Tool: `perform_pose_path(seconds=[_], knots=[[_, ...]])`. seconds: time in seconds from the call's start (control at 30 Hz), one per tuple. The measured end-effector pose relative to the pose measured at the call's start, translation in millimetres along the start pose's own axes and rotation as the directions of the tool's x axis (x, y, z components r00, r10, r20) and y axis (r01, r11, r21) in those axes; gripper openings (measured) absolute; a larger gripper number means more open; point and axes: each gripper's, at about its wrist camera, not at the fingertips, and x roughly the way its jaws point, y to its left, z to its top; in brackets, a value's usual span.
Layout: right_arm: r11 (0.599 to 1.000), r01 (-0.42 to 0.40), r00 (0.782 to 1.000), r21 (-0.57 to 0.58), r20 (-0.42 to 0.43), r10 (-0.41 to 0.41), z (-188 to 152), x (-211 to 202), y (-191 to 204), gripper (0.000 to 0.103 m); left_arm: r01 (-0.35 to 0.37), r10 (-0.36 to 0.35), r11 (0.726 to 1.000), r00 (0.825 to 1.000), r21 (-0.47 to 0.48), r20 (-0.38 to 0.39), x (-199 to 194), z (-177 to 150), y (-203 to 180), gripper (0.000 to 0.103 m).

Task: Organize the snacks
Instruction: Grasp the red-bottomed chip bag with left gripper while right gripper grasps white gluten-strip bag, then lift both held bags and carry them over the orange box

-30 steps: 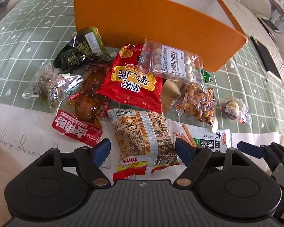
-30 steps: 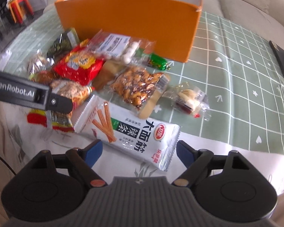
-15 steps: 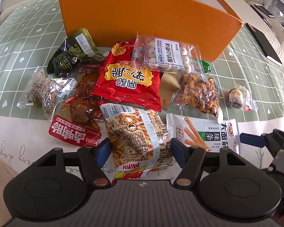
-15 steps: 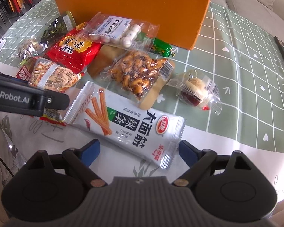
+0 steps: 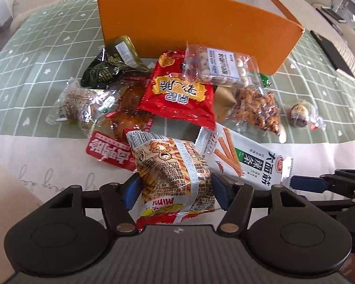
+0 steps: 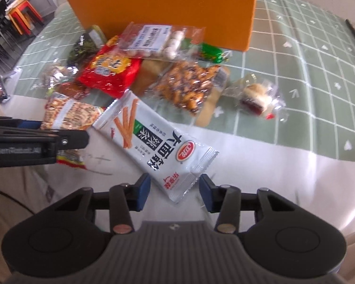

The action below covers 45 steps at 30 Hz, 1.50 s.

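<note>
Several snack packs lie on a tablecloth in front of an orange box [image 5: 201,30]. My left gripper [image 5: 175,190] points steeply down, its jaws closing, and both blue pads press the sides of the tan Mimi stick-snack pack [image 5: 172,165]. Beside it lies a white spicy-strip pack [image 6: 158,142]. My right gripper [image 6: 175,193] is closing around that pack's near end, with the pads still a little apart from it. In the right wrist view the left gripper [image 6: 35,139] shows at the left edge over the Mimi pack [image 6: 71,113].
Behind lie a red pack [image 5: 179,94], a clear bag of white balls [image 5: 220,67], a bag of nuts [image 5: 258,108], a wrapped pastry [image 5: 300,114], a dark green pack [image 5: 106,71] and a red-labelled meat pack [image 5: 111,153]. A dark flat object [image 5: 331,54] lies far right.
My left jaws narrowed until the pads met the Mimi pack, and the view came closer to it. My right jaws narrowed sharply around the white pack's end.
</note>
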Motion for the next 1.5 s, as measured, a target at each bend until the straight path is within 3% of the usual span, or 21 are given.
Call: perform_pose_path(seconds=[0.07,0.13,0.23,0.3,0.57,0.87,1.03,1.23,1.5], knots=[[1.000,-0.010,1.000,-0.009,0.002,0.010,0.1,-1.7,3.4,0.048,0.004,-0.004,1.000,1.000,-0.004,-0.005,-0.5,-1.0,2.2,0.072],[0.999,0.023,0.999,-0.041,0.032,-0.021,0.3,-7.9,8.6,0.069,0.007,-0.007,1.000,1.000,0.001,-0.006,-0.8,-2.3,2.8,0.072],[0.987,0.088,0.991,-0.133,0.110,-0.073,2.5,-16.3,16.6,0.079,0.001,-0.001,1.000,1.000,0.011,-0.011,3.1,-3.1,3.0,0.072],[0.977,0.078,0.988,-0.197,0.146,-0.049,4.4,-16.2,20.7,0.085,0.003,-0.003,1.000,1.000,0.008,-0.017,5.9,-3.1,4.3,0.073],[0.933,0.065,0.988,-0.354,0.154,-0.010,15.5,11.3,29.7,0.087,0.018,-0.018,1.000,1.000,0.001,-0.002,7.9,-1.8,7.7,0.074],[0.942,0.041,0.993,-0.332,0.116,-0.002,17.5,24.2,24.0,0.076,0.017,-0.017,1.000,1.000,-0.021,-0.015,14.9,0.0,12.0,0.078],[0.940,0.037,0.993,-0.339,0.117,0.003,12.5,18.8,28.7,0.061,0.013,-0.013,1.000,1.000,-0.009,-0.016,17.0,-0.7,10.9,0.078],[0.937,0.035,0.990,-0.347,0.138,0.014,6.8,10.6,34.1,0.042,0.017,-0.017,1.000,1.000,-0.018,-0.008,16.5,-1.3,14.1,0.066],[0.965,0.000,0.986,-0.262,0.159,0.043,5.2,-8.6,24.7,0.040,0.005,-0.006,1.000,0.999,0.007,0.053,1.7,-3.8,10.8,0.057]])
